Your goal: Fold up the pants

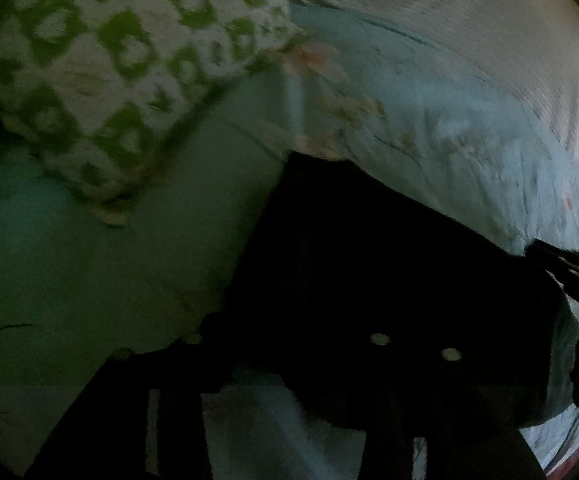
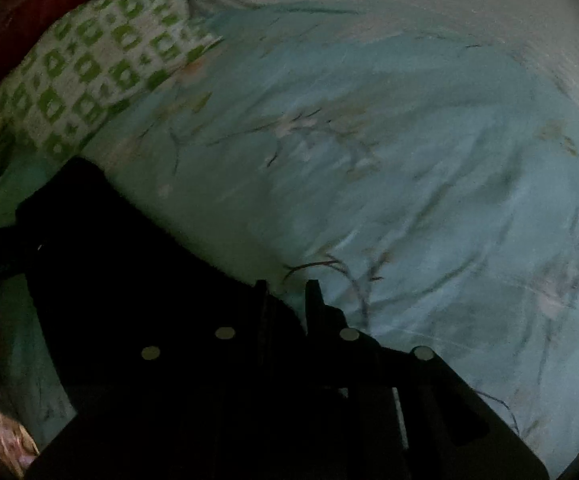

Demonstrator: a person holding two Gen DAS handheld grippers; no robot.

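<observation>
The pants (image 1: 369, 264) are black and lie on a light blue flowered bedsheet (image 1: 449, 120). In the left wrist view the dark cloth covers my left gripper's front, so its fingers are hidden and I cannot tell their state. My right gripper (image 1: 561, 268) enters that view at the right edge, at the pants' edge. In the right wrist view the pants (image 2: 137, 264) spread from the lower left to my right gripper (image 2: 285, 292). Its two dark fingers stand close together at the pants' edge, with cloth seemingly pinched between them.
A white pillow with green squares (image 1: 101, 68) lies at the upper left, also in the right wrist view (image 2: 89, 68). A pale striped cloth (image 1: 469, 20) lies beyond the sheet. The blue sheet (image 2: 409, 160) spreads to the right. The scene is dim and blurred.
</observation>
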